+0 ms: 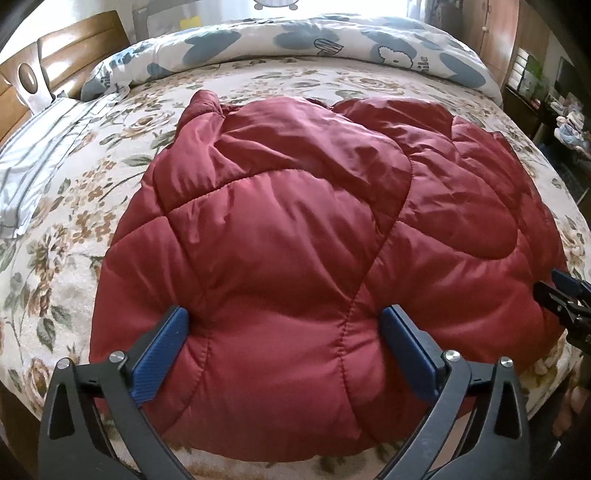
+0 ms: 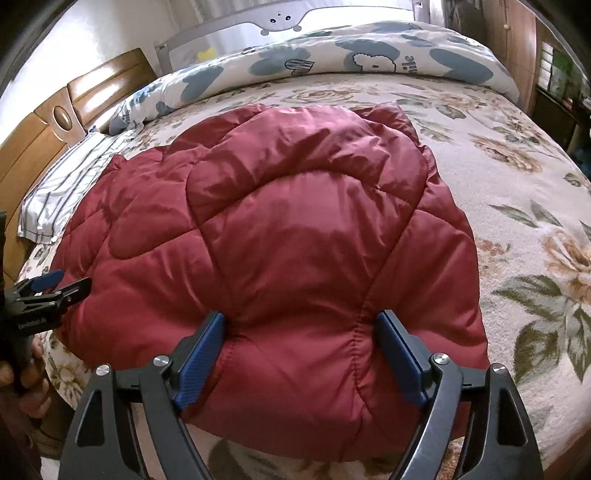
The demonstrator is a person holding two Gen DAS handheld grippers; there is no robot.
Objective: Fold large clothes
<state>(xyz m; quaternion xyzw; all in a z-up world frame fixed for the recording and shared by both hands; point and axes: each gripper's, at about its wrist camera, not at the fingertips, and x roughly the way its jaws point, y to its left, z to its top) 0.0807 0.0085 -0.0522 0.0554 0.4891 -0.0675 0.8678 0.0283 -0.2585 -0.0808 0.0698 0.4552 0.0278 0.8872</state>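
A dark red quilted puffer coat (image 1: 295, 229) lies folded in a thick bundle on the floral bedspread (image 1: 66, 206); it also shows in the right wrist view (image 2: 295, 236). My left gripper (image 1: 284, 321) is open, its blue pads pressed against the near edge of the coat on both sides. My right gripper (image 2: 301, 325) is open the same way on the coat's near right part. The right gripper shows at the right edge of the left wrist view (image 1: 565, 295). The left gripper shows at the left edge of the right wrist view (image 2: 51, 288).
A rolled white-and-blue duvet (image 1: 295, 40) lies along the far side of the bed. A striped pillow (image 2: 62, 181) and a wooden headboard (image 2: 44, 125) are at the left. A wooden cabinet (image 1: 495, 33) and shelves stand at the right.
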